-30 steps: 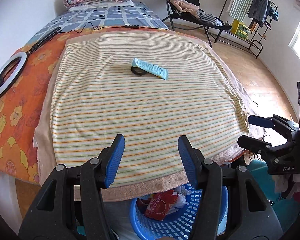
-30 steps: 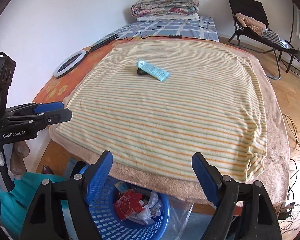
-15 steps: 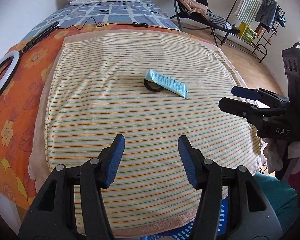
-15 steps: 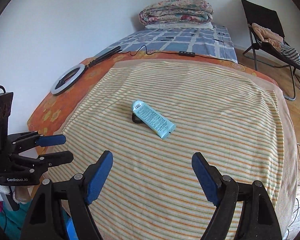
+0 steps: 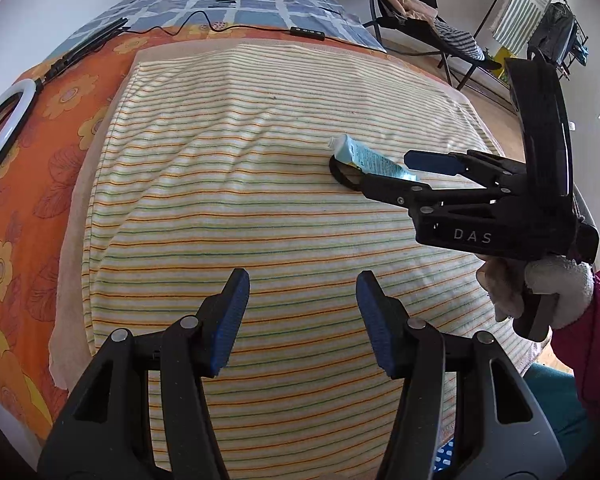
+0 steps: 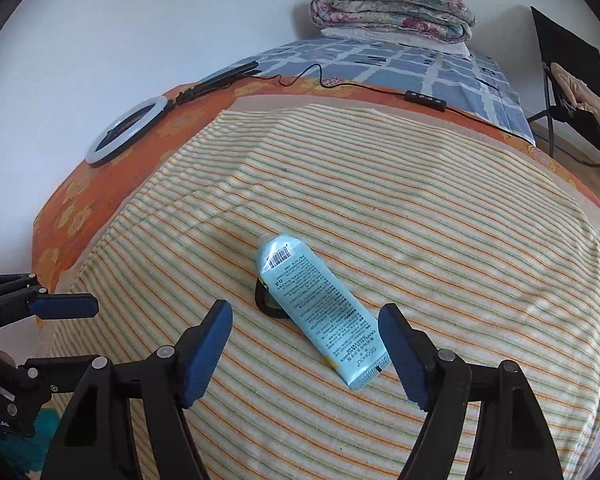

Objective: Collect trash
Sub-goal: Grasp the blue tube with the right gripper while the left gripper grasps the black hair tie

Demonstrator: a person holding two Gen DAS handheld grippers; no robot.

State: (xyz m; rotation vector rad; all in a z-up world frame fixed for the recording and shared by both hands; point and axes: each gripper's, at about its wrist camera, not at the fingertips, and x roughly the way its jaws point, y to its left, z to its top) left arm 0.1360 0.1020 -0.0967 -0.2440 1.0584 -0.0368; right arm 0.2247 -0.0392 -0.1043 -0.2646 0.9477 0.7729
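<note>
A light blue squeeze tube (image 6: 320, 304) lies on the striped blanket (image 6: 420, 220), resting across a small black ring (image 6: 266, 300). My right gripper (image 6: 306, 354) is open and empty, its jaws spread on either side of the tube's near end, just above the blanket. In the left wrist view the tube (image 5: 366, 158) sits right in front of the right gripper (image 5: 396, 174). My left gripper (image 5: 300, 322) is open and empty over the near part of the blanket, well short of the tube. It also shows in the right wrist view (image 6: 60, 332) at the left edge.
A white ring light (image 6: 126, 130) with its black stand and cable lies on the orange floral sheet (image 6: 72, 208) at the left. Folded quilts (image 6: 392, 12) are stacked at the far end. A black folding chair (image 5: 412, 8) and clothes rack (image 5: 540, 20) stand on the right.
Both grippers moved forward over the bed. The right gripper closed in on the tube until its open jaws flank it. The blue basket dropped out of view.
</note>
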